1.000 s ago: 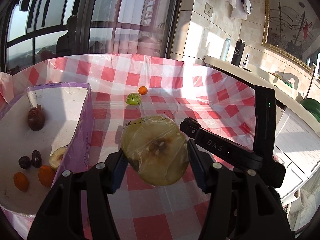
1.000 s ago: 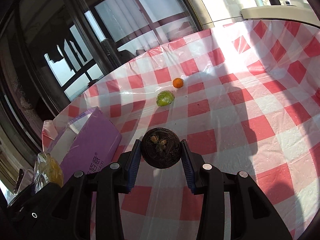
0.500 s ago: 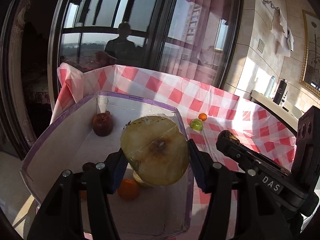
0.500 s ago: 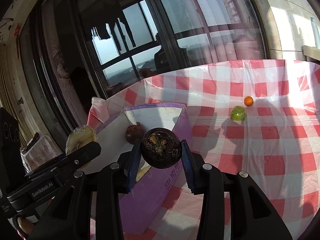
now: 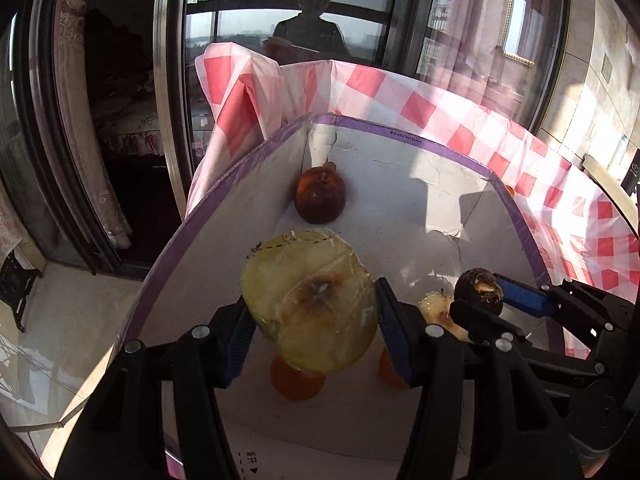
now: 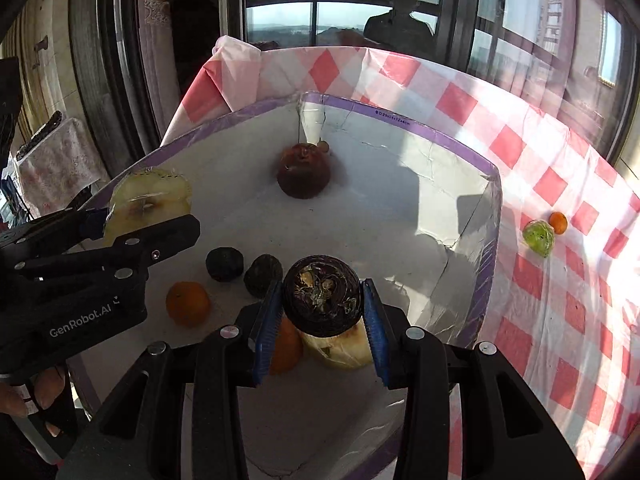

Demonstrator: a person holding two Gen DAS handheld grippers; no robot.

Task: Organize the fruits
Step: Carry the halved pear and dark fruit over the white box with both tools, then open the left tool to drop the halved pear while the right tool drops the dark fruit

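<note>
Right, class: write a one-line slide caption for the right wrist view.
Right gripper holds a dark fruit over the box; left gripper holds an apple half.

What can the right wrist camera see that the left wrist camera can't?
Only the right wrist view shows the two dark fruits lying in the box, plus the green fruit and small orange out on the checkered tablecloth. Only the left wrist view shows the floor beside the table. Both show the purple-rimmed box, the reddish fruit, the apple half in the left gripper and the dark round fruit in the right gripper.
</note>
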